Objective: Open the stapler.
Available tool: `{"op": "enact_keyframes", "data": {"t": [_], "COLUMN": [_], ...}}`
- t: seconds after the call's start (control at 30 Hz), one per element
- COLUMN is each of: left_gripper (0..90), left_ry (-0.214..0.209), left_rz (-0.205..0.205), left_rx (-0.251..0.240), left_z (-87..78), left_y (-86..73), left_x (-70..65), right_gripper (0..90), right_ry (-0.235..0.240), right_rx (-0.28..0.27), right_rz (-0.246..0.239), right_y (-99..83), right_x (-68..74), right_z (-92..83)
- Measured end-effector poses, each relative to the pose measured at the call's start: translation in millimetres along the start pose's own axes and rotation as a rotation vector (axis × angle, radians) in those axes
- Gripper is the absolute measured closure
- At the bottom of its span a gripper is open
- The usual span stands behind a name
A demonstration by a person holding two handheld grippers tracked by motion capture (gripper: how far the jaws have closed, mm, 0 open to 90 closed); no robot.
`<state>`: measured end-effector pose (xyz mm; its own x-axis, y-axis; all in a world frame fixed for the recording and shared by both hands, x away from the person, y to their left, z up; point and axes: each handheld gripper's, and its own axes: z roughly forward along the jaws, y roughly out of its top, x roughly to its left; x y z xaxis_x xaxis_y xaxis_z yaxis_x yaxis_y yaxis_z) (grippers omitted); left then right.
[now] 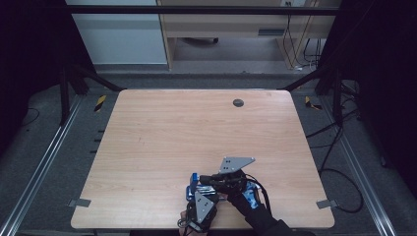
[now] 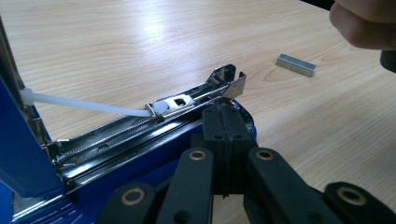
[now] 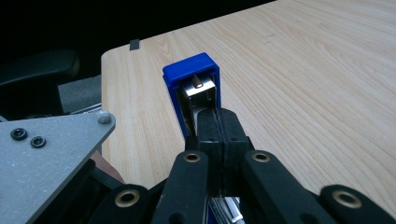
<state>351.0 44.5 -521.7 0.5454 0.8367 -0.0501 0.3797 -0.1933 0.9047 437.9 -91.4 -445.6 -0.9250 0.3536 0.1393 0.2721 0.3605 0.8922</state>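
A strip of staples lies on the bare table, well apart from the blue stapler, nothing between. The stapler is opened at the near edge, its long magazine channel pointing away, its cover raised in the right gripper view. Left gripper is closed against its base, right gripper closed at the cover.
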Motion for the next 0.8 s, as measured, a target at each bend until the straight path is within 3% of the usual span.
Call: {"op": "enact_keyframes", "data": {"t": [0.8], "left_gripper": [89.6], "left_ry": [0.002], "left_rz": [0.005], "left_rx": [0.001], "left_z": [-0.2], "left_y": [0.0], "left_x": [-0.2], "right_gripper": [90.0], "right_ry": [0.023], "right_rx": [0.003], "right_rz": [-0.005], "right_y": [-0.9], "right_x": [-2.7], "right_z": [1.5]}}
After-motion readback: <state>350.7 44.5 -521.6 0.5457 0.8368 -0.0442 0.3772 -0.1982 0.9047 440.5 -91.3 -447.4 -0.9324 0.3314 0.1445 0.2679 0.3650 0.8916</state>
